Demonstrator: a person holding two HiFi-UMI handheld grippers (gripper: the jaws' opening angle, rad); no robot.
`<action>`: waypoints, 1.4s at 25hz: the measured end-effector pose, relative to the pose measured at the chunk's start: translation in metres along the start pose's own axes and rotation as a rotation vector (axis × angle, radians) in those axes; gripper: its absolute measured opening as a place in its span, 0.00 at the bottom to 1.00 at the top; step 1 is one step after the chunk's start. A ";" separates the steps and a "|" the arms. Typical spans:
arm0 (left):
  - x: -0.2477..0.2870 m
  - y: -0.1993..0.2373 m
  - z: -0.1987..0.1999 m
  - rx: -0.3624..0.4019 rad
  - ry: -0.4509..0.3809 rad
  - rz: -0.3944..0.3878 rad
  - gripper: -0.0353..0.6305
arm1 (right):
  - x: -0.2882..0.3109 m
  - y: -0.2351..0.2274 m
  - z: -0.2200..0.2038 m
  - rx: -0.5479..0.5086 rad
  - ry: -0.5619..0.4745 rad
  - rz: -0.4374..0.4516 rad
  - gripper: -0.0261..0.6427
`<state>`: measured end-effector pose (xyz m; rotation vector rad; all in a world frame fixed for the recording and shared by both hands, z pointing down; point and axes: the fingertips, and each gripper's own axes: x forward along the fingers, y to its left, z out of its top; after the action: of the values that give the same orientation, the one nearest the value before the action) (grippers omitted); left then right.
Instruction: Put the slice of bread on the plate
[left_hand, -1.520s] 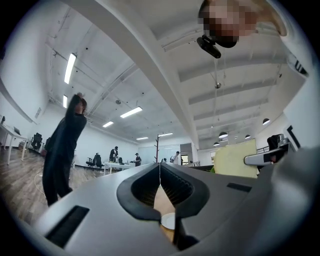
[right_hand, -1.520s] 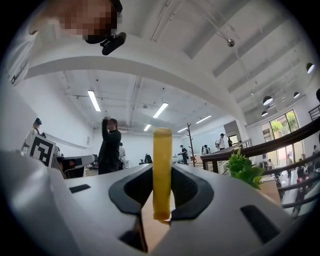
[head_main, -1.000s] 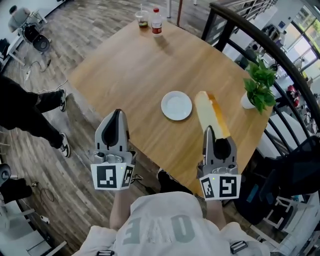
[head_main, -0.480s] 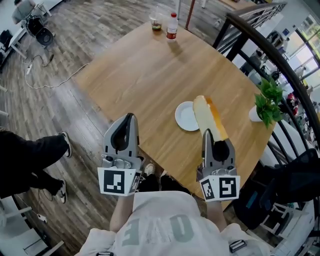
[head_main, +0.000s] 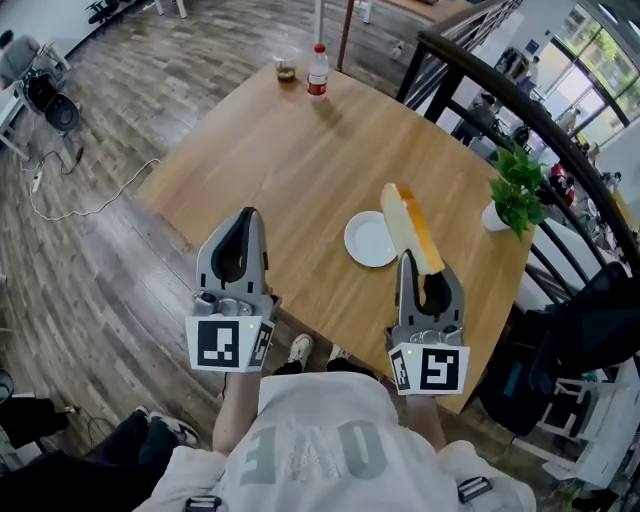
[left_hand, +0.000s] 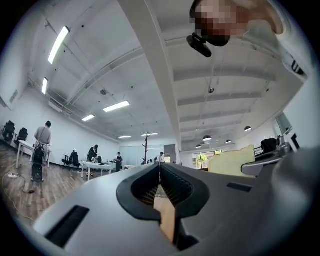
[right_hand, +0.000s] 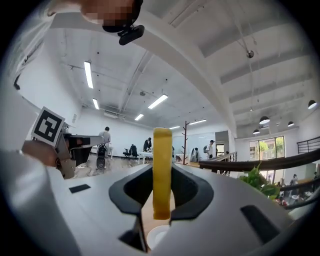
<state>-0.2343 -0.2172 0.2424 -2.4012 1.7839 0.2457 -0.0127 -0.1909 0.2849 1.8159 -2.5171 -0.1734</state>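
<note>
Aloft, bread slice (head_main: 408, 228) near plate (head_main: 362, 240) edge

The wooden table (head_main: 270, 170) bears a plate (head_main: 368, 240), bottle (head_main: 318, 70), glass (head_main: 286, 70) and plant (head_main: 515, 195).

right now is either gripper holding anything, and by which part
The right gripper holds the yellow-crusted slice of bread, jaws pressed on its two flat faces at its near end. The left gripper is shut on nothing.
</note>
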 end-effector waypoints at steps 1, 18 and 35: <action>0.003 -0.001 -0.003 -0.003 0.006 -0.012 0.07 | 0.001 -0.001 0.000 -0.013 0.001 -0.016 0.18; 0.056 -0.063 -0.055 0.001 0.095 -0.136 0.07 | 0.056 -0.032 -0.088 -0.940 0.351 -0.027 0.18; 0.070 -0.076 -0.098 0.014 0.193 -0.092 0.07 | 0.102 -0.037 -0.226 -1.165 0.517 0.061 0.18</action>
<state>-0.1373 -0.2813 0.3245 -2.5656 1.7363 -0.0103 0.0111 -0.3152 0.5011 1.0772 -1.5116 -0.8204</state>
